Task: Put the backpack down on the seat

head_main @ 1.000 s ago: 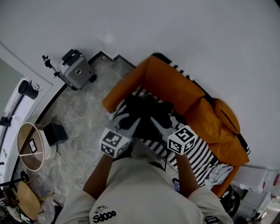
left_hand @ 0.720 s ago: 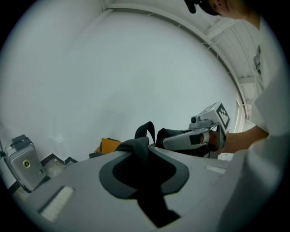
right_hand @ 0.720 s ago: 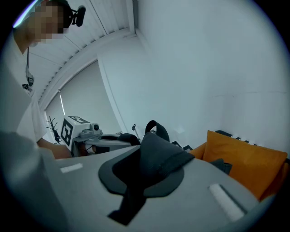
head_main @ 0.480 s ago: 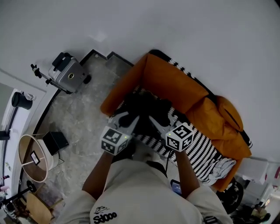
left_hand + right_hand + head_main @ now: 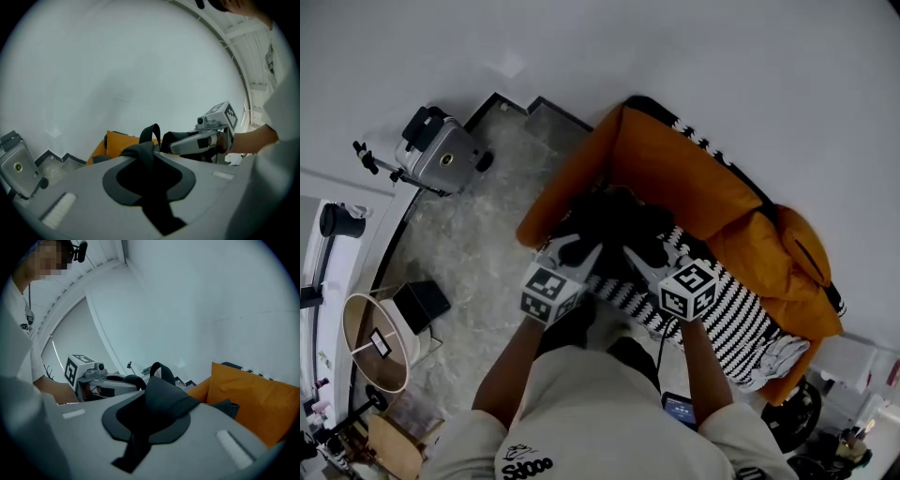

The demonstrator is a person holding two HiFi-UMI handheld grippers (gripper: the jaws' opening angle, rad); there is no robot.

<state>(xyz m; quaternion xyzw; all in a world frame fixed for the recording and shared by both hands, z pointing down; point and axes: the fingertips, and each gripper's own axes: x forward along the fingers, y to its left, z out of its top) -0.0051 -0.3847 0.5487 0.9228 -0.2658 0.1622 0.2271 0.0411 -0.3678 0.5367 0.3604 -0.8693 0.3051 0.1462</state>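
Note:
The black backpack (image 5: 614, 223) hangs over the left end of the orange sofa (image 5: 675, 183), above its striped seat (image 5: 727, 323); whether it touches the seat I cannot tell. My left gripper (image 5: 579, 253) is shut on one black strap (image 5: 144, 151). My right gripper (image 5: 635, 255) is shut on another strap (image 5: 161, 397). In the left gripper view my left gripper (image 5: 147, 177) pinches dark webbing, with the right gripper's body beyond it. In the right gripper view my right gripper (image 5: 149, 420) holds a fold of black fabric, and the carry loop (image 5: 161, 371) stands up behind it.
A grey wheeled case (image 5: 441, 157) stands on the marble floor at upper left. A round lampshade (image 5: 367, 342) and a black box (image 5: 422, 302) sit at the left. An orange cushion (image 5: 797, 258) and a white cloth (image 5: 776, 361) lie at the sofa's right end.
Both grippers and the backpack have sunk and moved forward over the sofa's left end. Both grips stay the same.

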